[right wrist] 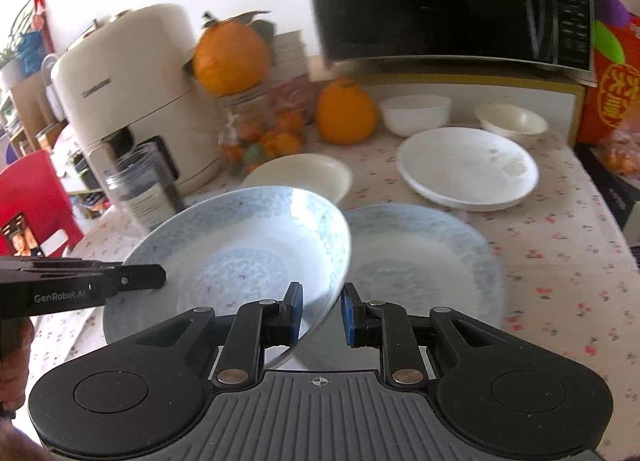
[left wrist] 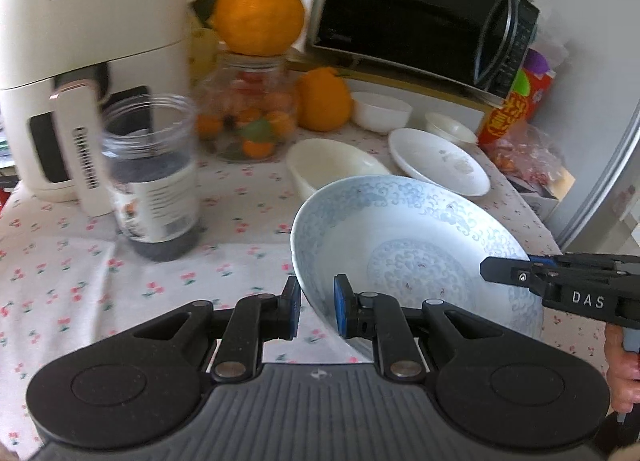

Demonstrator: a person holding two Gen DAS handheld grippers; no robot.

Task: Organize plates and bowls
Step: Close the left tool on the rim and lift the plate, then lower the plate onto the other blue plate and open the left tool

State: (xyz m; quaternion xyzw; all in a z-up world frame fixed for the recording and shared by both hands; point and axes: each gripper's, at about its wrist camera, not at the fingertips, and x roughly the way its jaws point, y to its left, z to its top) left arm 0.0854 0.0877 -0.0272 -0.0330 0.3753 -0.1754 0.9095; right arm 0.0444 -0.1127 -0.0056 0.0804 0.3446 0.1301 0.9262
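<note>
A blue-patterned plate [left wrist: 404, 245] [right wrist: 240, 245] is held tilted above the table. My left gripper [left wrist: 317, 311] is shut on its left rim. My right gripper [right wrist: 321, 311] is shut on its right rim; it shows in the left wrist view [left wrist: 504, 273], and the left gripper shows in the right wrist view [right wrist: 156, 277]. A second blue-patterned plate [right wrist: 432, 261] lies flat on the table just right of the held one. A white plate [left wrist: 438, 165] [right wrist: 468, 169], a cream bowl [left wrist: 332, 167] [right wrist: 304, 177] and two white bowls [left wrist: 380, 111] [right wrist: 416, 109] [right wrist: 510, 121] stand behind.
An air fryer [left wrist: 80, 61], a dark jar [left wrist: 154, 177], a glass jar of fruit [left wrist: 248, 117] with an orange [left wrist: 256, 9] on top, another orange [left wrist: 324, 101], a microwave [left wrist: 420, 17] and a red box [left wrist: 516, 105] crowd the floral tablecloth [left wrist: 60, 261].
</note>
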